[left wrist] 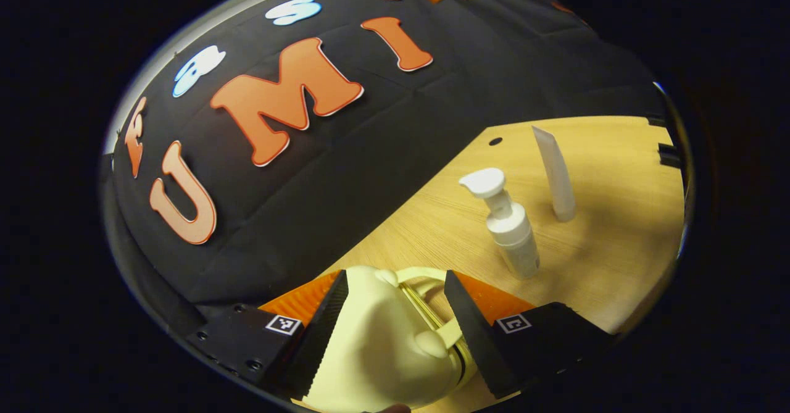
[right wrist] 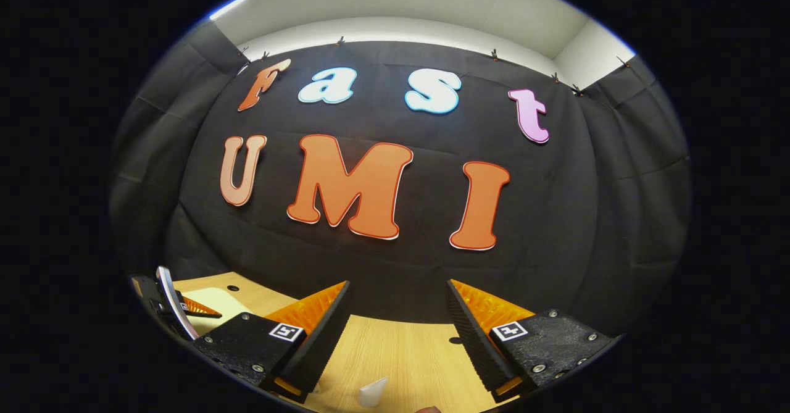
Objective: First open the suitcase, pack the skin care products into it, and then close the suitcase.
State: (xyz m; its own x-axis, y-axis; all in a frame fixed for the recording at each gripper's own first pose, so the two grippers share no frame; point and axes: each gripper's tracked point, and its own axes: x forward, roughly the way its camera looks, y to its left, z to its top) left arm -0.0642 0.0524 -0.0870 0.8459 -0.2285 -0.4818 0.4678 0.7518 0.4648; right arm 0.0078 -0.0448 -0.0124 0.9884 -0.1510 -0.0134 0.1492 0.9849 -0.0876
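The left tool (left wrist: 395,314) straddles the cream suitcase (left wrist: 382,345), fingers spread, seemingly not clamping, probably for opening it. The pump bottle (left wrist: 509,225) and tube (left wrist: 555,175) wait upright on the desk (left wrist: 617,252). The right tool (right wrist: 398,317) hovers open, empty.

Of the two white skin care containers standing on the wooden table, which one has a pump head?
The white pump bottle, nearer the left gripper. The flat white tube behind it stands on its cap, without a pump.

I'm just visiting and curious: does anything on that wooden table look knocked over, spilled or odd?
Nothing stands out. The pump bottle and the white tube both stand upright and apart on the table, no spill. The left gripper straddles the cream suitcase.
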